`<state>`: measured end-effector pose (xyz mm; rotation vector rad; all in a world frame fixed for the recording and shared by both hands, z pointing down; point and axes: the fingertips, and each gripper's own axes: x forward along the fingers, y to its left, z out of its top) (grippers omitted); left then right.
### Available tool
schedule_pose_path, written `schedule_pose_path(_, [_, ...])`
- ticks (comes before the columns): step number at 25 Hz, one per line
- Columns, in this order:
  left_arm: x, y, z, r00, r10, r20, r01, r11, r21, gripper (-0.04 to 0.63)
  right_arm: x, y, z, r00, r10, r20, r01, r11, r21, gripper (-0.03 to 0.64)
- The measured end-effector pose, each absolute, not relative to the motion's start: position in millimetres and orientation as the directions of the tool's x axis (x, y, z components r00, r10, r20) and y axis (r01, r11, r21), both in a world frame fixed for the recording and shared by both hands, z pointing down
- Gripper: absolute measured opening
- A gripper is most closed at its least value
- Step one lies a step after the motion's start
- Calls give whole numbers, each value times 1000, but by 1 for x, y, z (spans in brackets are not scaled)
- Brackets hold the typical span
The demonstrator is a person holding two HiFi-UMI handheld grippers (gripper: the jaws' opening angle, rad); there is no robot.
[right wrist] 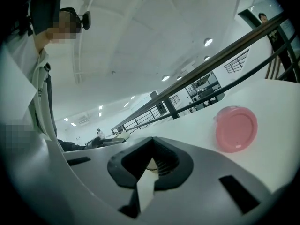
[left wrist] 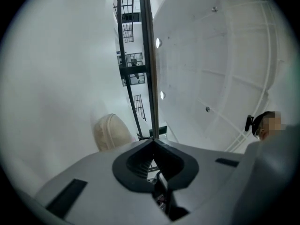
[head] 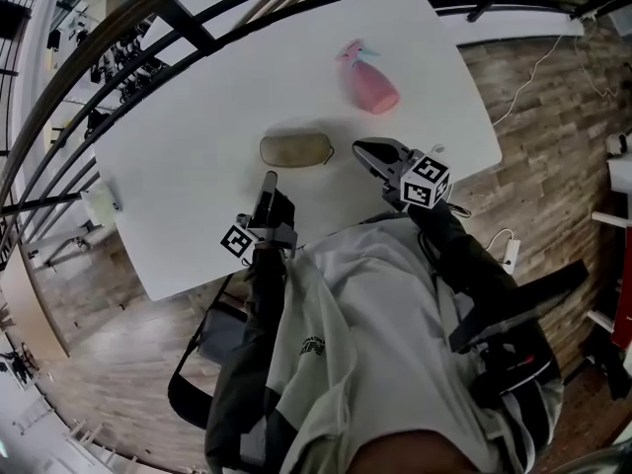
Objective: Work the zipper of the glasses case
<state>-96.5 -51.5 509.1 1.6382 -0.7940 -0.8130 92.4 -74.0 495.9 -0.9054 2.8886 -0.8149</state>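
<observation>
Beige glasses case (head: 295, 150) on the white desk (head: 178, 186), toward its near edge
Left gripper (head: 270, 178) and right gripper (head: 359, 149) sit just beside it, both with jaws closed together, empty.

Person, head view, fr. above:
- Pale grey-white shirt (head: 380, 304), small dark chest print (head: 314, 345).
- Dark sleeve (head: 259, 309) on each arm.
- Black webbing straps (head: 513, 299) over right side of torso.

Left hand-held gripper (head: 269, 179): dark, slim body; white cube w/ black square markers (head: 240, 241) at rear.

Right hand-held gripper (head: 359, 149): grey shell, black-lined jaws; larger cube of same type (head: 426, 181).

Both gripper views: smooth matte grey jaw shells, black ribbed pad recess (left wrist: 136, 165), dark rect. slot (left wrist: 65, 198) either side.
</observation>
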Motion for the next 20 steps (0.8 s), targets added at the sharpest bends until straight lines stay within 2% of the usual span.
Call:
schedule_pose_path(10, [-107, -47, 514, 497, -862, -98, -92, -164, 982, 8, 73, -68, 504, -863, -477, 165, -492, 723, -485, -5])
schedule_pose_path(20, [-98, -63, 517, 516, -851, -97, -79, -160, 984, 8, 82, -78, 506, -852, -494, 171, -509, 708, -489, -5])
